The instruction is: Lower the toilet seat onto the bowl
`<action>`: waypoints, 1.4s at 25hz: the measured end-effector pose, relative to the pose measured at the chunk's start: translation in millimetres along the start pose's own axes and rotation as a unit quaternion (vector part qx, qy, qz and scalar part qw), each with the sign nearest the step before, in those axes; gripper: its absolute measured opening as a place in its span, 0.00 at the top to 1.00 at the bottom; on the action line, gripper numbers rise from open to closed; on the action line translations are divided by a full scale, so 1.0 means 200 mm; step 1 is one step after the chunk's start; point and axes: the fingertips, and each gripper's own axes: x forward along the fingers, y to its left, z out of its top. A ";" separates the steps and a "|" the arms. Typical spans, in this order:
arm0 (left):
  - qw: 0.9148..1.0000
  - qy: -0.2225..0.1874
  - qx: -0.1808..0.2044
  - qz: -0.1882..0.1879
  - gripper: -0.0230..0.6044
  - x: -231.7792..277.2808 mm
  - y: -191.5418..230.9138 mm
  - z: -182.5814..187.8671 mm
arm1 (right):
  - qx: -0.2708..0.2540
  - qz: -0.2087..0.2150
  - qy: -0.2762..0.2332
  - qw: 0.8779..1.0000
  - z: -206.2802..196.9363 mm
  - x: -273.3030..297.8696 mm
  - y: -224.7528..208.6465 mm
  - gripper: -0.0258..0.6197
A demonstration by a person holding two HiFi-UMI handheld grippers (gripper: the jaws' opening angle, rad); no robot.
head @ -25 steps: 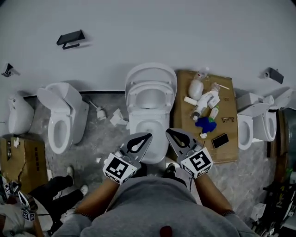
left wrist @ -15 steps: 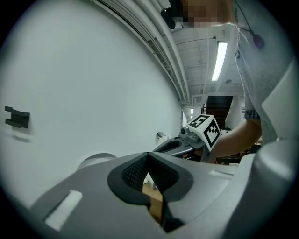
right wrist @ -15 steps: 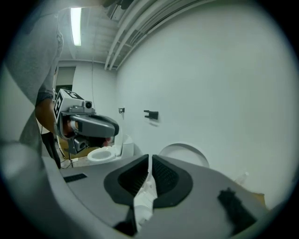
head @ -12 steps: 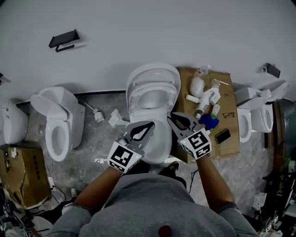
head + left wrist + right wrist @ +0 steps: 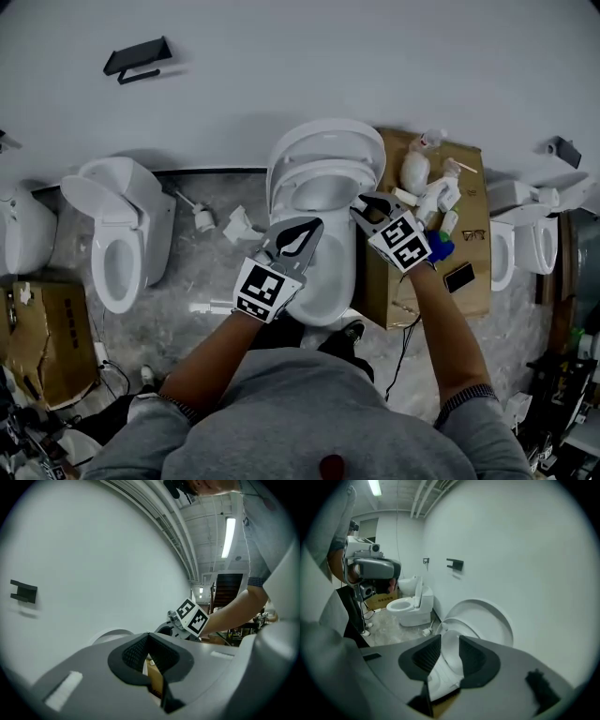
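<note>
Nothing's been lowered yet: the toilet seat (image 5: pixel 292 184) is stood upright against its lid at the wall, with the bowl (image 5: pixel 328 272) uncovered below. The right gripper (image 5: pixel 367 208) is parked at the seat's right edge. Its jaws have just been opening, and the rim is seen through the gap, not pinched. The left gripper (image 5: pixel 312 225) is closed and empty over the bowl. Space is tight by the cardboard box (image 5: pixel 469 281) on the right, but the front is open for the swing down.
</note>
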 end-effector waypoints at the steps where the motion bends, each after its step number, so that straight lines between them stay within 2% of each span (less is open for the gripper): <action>1: 1.000 0.000 -0.003 0.005 0.95 0.01 0.03 -0.01 | -0.007 0.004 0.009 1.000 -0.01 0.04 -0.02 0.76; 8: 0.999 0.008 0.001 0.034 0.95 0.09 0.17 -0.09 | -0.083 0.036 0.069 0.993 0.00 0.27 -0.19 0.73; 13: 0.999 0.015 -0.010 0.051 0.95 0.13 0.24 -0.14 | -0.164 0.060 0.128 0.976 -0.01 0.42 -0.26 0.67; 20: 0.997 0.016 -0.018 0.070 0.95 0.14 0.31 -0.17 | -0.238 0.080 0.174 0.952 -0.01 0.59 -0.32 0.65; 25: 0.997 0.019 -0.025 0.075 0.95 0.12 0.29 -0.19 | -0.266 0.101 0.209 0.936 -0.08 0.69 -0.33 0.65; 26: 0.997 0.019 -0.028 0.076 0.95 0.12 0.29 -0.20 | -0.271 0.104 0.213 0.933 -0.08 0.71 -0.34 0.67; 28: 0.996 0.019 -0.031 0.077 0.95 0.11 0.30 -0.21 | -0.282 0.105 0.217 0.928 -0.08 0.73 -0.35 0.79; 29: 0.996 0.019 -0.032 0.078 0.95 0.10 0.30 -0.21 | -0.287 0.105 0.221 0.926 -0.08 0.73 -0.35 0.82; 35: 0.996 0.021 -0.035 0.076 0.95 0.08 0.28 -0.23 | -0.295 0.109 0.232 0.920 -0.08 0.73 -0.33 0.82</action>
